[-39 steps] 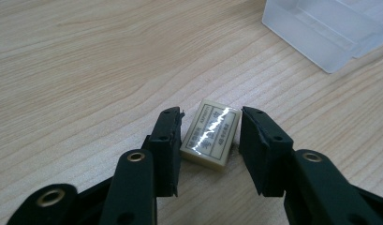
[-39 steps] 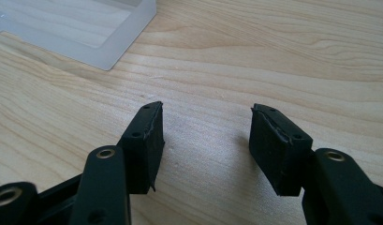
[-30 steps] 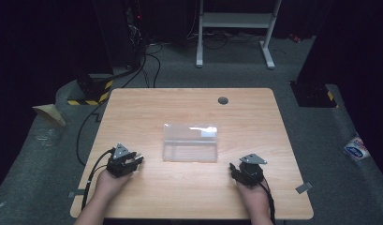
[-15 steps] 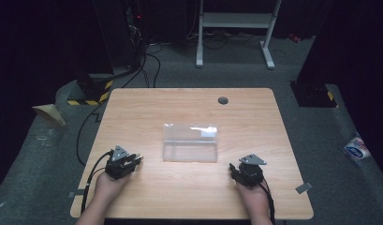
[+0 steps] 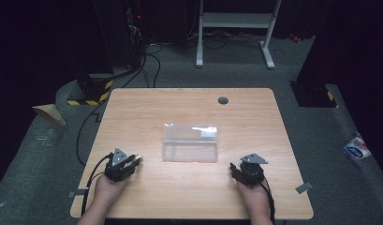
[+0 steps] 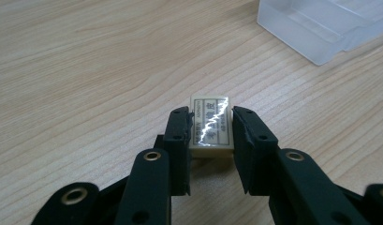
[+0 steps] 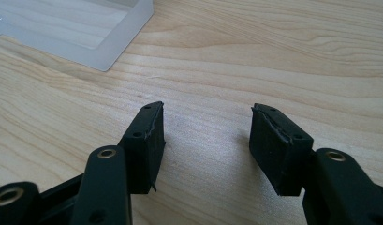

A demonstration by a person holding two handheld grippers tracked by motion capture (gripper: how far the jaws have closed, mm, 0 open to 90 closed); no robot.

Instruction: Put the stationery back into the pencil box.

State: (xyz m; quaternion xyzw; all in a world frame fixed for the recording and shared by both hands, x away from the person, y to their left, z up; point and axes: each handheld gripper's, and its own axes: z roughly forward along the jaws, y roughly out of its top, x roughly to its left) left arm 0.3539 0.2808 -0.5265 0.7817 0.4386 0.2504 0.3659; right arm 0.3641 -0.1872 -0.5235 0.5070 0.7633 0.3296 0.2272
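On the wooden table (image 5: 189,187), clear plastic box (image 5: 190,142) lying ahead and well apart, left gripper (image 6: 210,133) pinching the small wrapped eraser (image 6: 210,125) low over the wood, right gripper (image 7: 205,140) spread and empty; grasp done, carrying to box probably left.

A wooden table (image 5: 189,187) stands on grey carpet (image 5: 320,140) in a dark room. Behind it, a white stand (image 5: 236,21) sits beside black cables (image 5: 147,56). A yellow-black striped block (image 5: 88,96) lies left; a white packet (image 5: 357,147) lies right.
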